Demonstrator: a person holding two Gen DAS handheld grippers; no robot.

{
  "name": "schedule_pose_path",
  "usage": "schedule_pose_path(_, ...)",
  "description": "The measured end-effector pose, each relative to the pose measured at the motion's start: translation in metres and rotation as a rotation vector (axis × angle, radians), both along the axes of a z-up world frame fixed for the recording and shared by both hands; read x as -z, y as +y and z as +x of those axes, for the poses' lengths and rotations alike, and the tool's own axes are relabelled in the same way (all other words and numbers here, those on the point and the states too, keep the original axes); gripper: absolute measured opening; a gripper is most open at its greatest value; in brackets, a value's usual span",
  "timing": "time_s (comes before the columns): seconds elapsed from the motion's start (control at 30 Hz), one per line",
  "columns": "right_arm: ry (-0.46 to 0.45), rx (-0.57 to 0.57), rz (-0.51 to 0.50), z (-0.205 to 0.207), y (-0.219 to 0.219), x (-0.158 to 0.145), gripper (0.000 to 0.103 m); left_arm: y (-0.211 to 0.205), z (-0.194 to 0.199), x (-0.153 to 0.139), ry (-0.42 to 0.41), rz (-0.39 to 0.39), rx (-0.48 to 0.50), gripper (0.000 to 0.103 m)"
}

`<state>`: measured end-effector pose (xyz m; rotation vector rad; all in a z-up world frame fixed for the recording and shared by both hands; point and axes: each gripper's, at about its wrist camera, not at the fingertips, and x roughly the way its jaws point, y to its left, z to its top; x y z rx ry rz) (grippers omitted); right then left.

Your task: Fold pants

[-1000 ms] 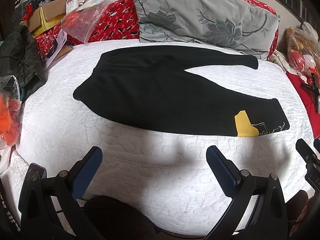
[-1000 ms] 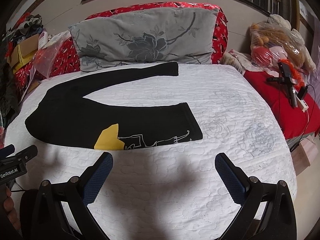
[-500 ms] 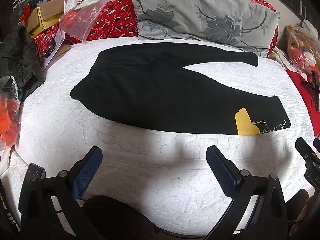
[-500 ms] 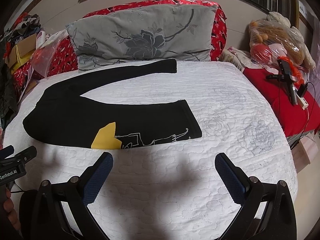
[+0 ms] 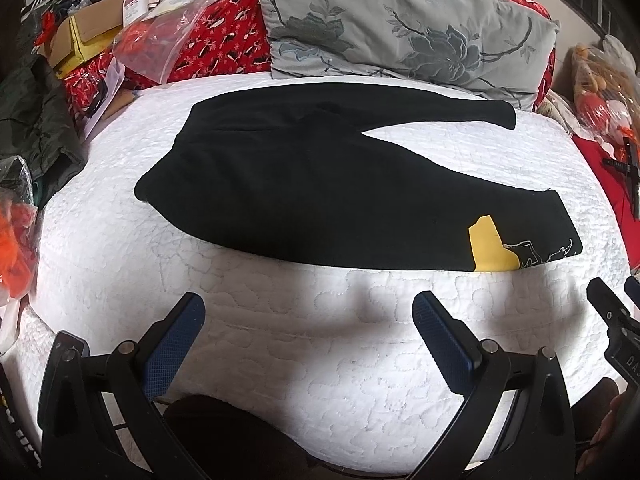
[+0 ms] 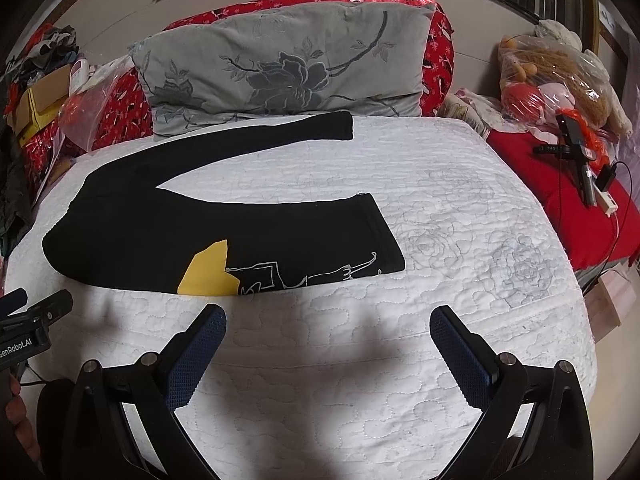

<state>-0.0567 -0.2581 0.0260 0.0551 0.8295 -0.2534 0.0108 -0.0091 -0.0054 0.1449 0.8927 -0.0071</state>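
Black pants [image 5: 304, 196] lie flat on a white quilted bed [image 5: 280, 340], waistband to the left, legs spread apart to the right. The near leg has a yellow patch [image 5: 490, 250] and a white line drawing near its cuff. The pants also show in the right wrist view [image 6: 160, 232], with the yellow patch [image 6: 210, 270] close by. My left gripper [image 5: 308, 320] is open and empty, above the bed's near edge, short of the pants. My right gripper [image 6: 328, 332] is open and empty, just in front of the near leg's cuff.
A grey flowered pillow [image 5: 400, 28] leans at the head of the bed over a red one [image 6: 440, 48]. Boxes, bags and clothes [image 5: 72, 40] pile up on the left. A red surface with a bagged plush toy and cables [image 6: 568, 120] lies to the right.
Both grippers have moved slightly forward toward the pants. The pants have not moved and both grippers stay open.
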Motion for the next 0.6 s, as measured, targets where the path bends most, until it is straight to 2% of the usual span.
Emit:
schedule_pose_path(0.17,0.012,-0.011,0.008,0.006,0.000,0.001,0.103,-0.003,0.010,-0.001,0.012,-0.007,0.001,0.103)
schedule_pose_path(0.3,0.019,-0.013,0.039,0.017,-0.006,-0.003,0.103,0.000,0.032,-0.007,0.057,-0.039,0.009,0.103)
schedule_pose_path(0.4,0.021,0.003,0.094,0.036,-0.022,-0.012,0.103,0.016,0.068,-0.023,0.123,-0.124,-0.003,0.103)
schedule_pose_path(0.47,0.009,0.030,0.120,0.057,-0.040,-0.023,0.103,0.037,0.102,-0.041,0.136,-0.178,-0.041,0.103)
schedule_pose_path(0.6,0.008,0.058,0.130,0.115,-0.076,-0.043,0.103,0.082,0.171,-0.069,0.165,-0.199,-0.118,0.103)
